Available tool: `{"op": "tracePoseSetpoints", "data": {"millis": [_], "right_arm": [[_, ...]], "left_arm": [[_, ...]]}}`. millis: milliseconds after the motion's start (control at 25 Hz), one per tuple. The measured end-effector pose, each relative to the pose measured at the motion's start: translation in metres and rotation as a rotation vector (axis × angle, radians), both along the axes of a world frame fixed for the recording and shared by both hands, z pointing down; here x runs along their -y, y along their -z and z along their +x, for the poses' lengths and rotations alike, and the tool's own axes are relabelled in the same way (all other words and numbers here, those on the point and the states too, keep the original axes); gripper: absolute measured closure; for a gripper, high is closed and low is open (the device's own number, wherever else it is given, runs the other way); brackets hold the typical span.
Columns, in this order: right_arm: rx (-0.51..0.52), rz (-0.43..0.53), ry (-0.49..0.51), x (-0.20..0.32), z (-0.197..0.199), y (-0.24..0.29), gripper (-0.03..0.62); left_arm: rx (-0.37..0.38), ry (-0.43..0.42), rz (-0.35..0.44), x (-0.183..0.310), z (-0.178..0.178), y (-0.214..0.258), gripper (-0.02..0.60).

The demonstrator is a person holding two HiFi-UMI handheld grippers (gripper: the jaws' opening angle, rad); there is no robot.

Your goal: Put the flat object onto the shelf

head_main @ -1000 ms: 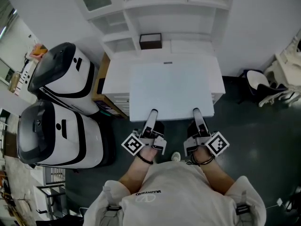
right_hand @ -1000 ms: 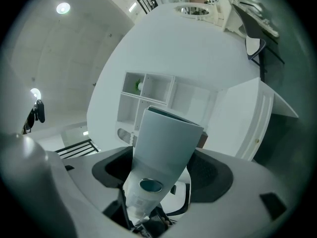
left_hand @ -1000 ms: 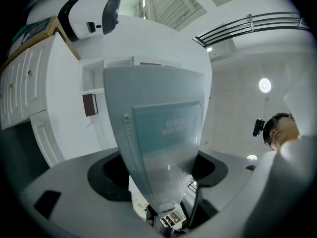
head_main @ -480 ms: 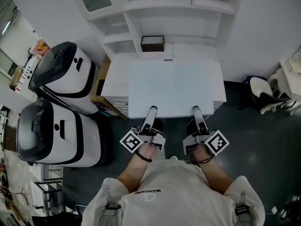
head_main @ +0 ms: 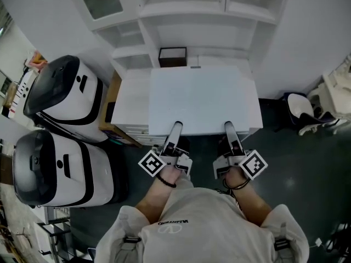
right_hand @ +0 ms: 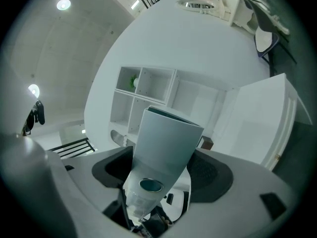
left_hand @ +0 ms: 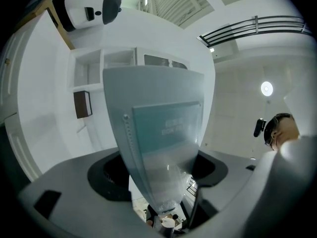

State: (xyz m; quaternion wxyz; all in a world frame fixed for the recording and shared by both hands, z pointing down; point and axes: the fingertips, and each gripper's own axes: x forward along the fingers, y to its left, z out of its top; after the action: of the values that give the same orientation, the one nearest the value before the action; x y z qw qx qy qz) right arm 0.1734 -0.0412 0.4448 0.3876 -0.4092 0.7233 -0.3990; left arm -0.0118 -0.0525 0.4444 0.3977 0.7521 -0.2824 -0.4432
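Observation:
The flat object is a large pale blue-white panel, held level in front of the person. My left gripper and right gripper each clamp its near edge, about a hand's width in from the corners. In the left gripper view the panel runs up from between the jaws of the left gripper, which press on it. The right gripper view shows the panel pinched the same way by the right gripper. The white shelf unit stands just beyond the panel's far edge.
A dark brown box sits on a low shelf level. A white cabinet lies under the panel's left side. Two large white-and-black machines stand at the left. A chair is at the right on the dark floor.
The shelf unit and machines have slid slightly in the head view as the person shifted. Both grippers keep their hold on the panel's near edge.

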Motion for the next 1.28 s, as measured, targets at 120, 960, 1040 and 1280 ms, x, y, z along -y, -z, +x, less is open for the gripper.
{"op": "tracePoseSetpoints", "data": {"millis": [120, 960, 1040, 1280], "right_arm": [[-0.009, -0.013, -0.009, 0.030, -0.010, 0.001, 0.246], [0.003, 0.012, -0.089, 0.175, -0.081, 0.043, 0.246], [0.000, 0.019, -0.094, 0.176, -0.081, 0.046, 0.246], [0.002, 0.026, -0.090, 0.188, -0.081, 0.054, 0.246]], "left_arm": [[-0.010, -0.007, 0.004, 0.033, -0.011, 0.002, 0.241], [-0.007, -0.095, 0.032, 0.196, -0.079, 0.048, 0.241], [-0.002, -0.100, 0.033, 0.198, -0.079, 0.052, 0.242], [-0.009, -0.096, 0.027, 0.209, -0.079, 0.059, 0.244]]}}
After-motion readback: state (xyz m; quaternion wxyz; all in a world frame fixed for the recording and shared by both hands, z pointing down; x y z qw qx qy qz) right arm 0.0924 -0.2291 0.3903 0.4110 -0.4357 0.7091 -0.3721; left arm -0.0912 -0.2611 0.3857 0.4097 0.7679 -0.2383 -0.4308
